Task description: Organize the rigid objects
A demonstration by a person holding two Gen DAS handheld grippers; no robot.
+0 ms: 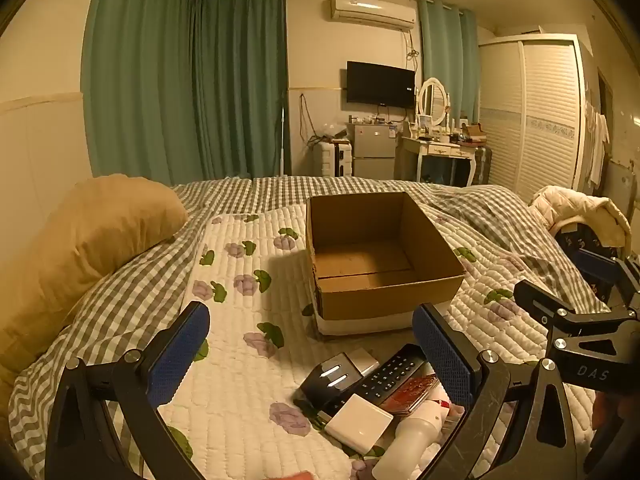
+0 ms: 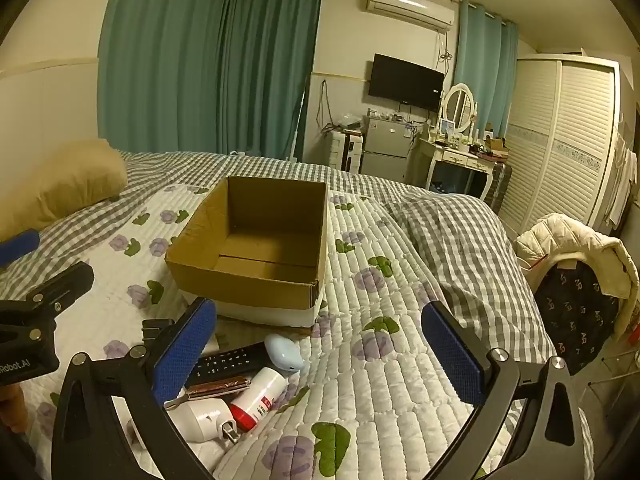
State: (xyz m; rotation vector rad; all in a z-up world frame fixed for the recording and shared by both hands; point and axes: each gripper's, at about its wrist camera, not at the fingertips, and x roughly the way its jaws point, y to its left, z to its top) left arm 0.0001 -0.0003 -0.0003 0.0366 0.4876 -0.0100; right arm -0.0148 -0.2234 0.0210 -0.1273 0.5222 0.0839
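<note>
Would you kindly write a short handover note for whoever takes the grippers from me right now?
Left gripper: open, holding nothing, above the pile.
Right gripper: open, holding nothing, just right of the pile.
Cardboard box: on the quilt beyond the pile, nothing visible inside.
Pile in front of the box: black remote, white bottle with red label, white charger, pale blue item, hole punch, others.
Done: nothing boxed.
Left: presumably move each item into the box.

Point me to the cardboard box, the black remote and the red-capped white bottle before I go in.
cardboard box (image 2: pixel 240 284): right wrist view, on its near outer wall.
black remote (image 2: pixel 230 361): right wrist view, on its keypad face.
red-capped white bottle (image 2: pixel 266 392): right wrist view, on its white body.
</note>
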